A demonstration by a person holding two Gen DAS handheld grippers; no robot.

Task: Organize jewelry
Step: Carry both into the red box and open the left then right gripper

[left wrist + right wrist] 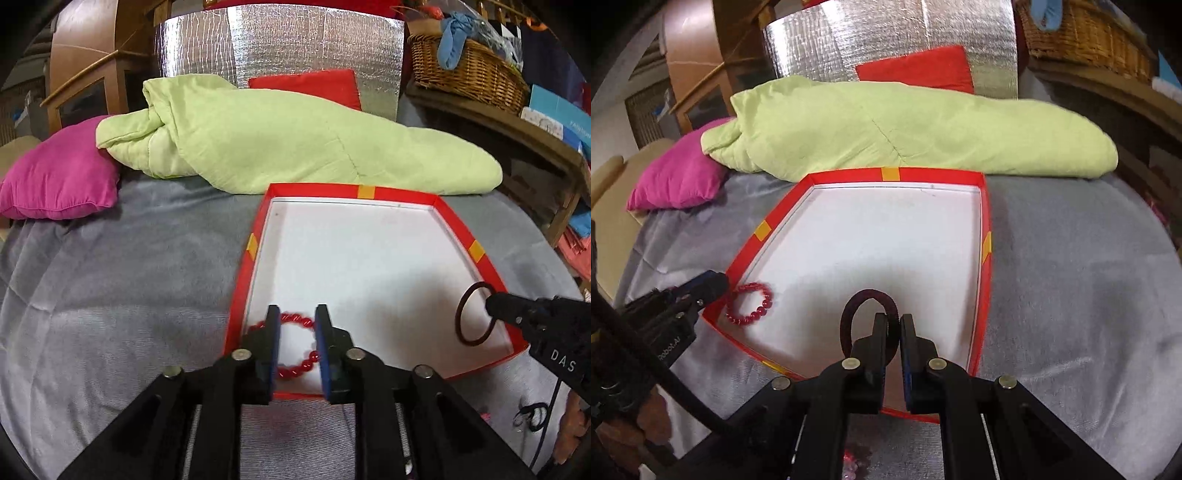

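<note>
Left hand-held gripper (297, 314) hangs over the near left corner of the red box (365, 192), its jaws slightly parted, with the red bead bracelet (295, 319) loose on the white floor of the box. Right hand-held gripper (894, 321) is clamped on a dark hair band (866, 295) above the box's near right part. The box rests on a grey bed cover (129, 277).

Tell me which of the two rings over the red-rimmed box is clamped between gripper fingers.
The dark maroon hair-tie ring, pinched by the right gripper. The red beaded bracelet lies loose on the box floor.
</note>
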